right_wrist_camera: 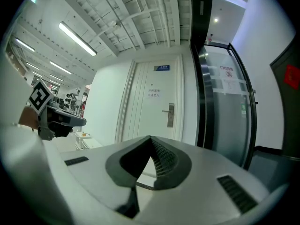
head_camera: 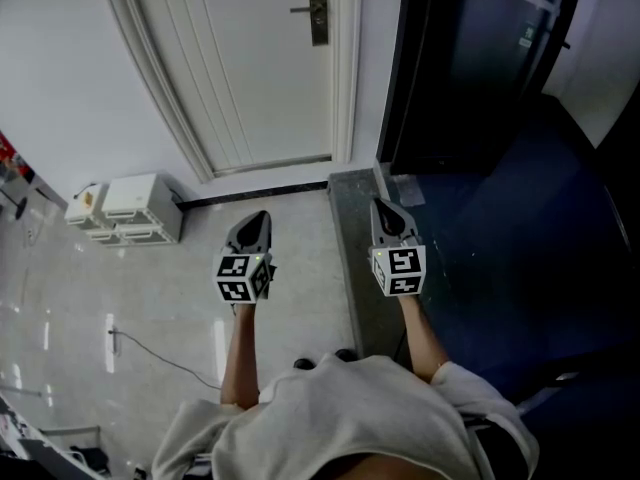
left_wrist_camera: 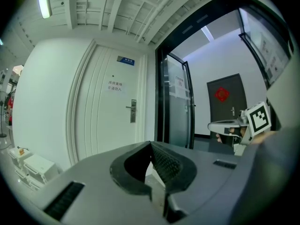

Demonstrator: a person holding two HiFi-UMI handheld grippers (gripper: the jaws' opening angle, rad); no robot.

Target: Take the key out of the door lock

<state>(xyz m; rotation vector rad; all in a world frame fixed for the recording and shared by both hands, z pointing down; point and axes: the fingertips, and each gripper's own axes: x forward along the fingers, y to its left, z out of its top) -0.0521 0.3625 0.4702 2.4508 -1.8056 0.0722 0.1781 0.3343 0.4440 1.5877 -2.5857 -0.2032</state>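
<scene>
A white door (head_camera: 250, 68) stands shut ahead, some way off. Its metal lock plate (head_camera: 318, 12) with a lever handle sits near the door's right edge and shows again in the left gripper view as the lock plate (left_wrist_camera: 133, 110) and in the right gripper view as the lock plate (right_wrist_camera: 170, 115). A key is too small to make out. My left gripper (head_camera: 261, 216) and right gripper (head_camera: 379, 205) are held level side by side, well short of the door. Both left gripper (left_wrist_camera: 151, 143) and right gripper (right_wrist_camera: 150, 137) have their tips together with nothing between them.
White boxes (head_camera: 128, 208) sit on the floor by the wall at left, and a cable (head_camera: 150, 350) trails over the tiles. A dark-framed glass door (head_camera: 450, 58) stands right of the white door. A dark door with a red ornament (left_wrist_camera: 226, 100) lies farther right.
</scene>
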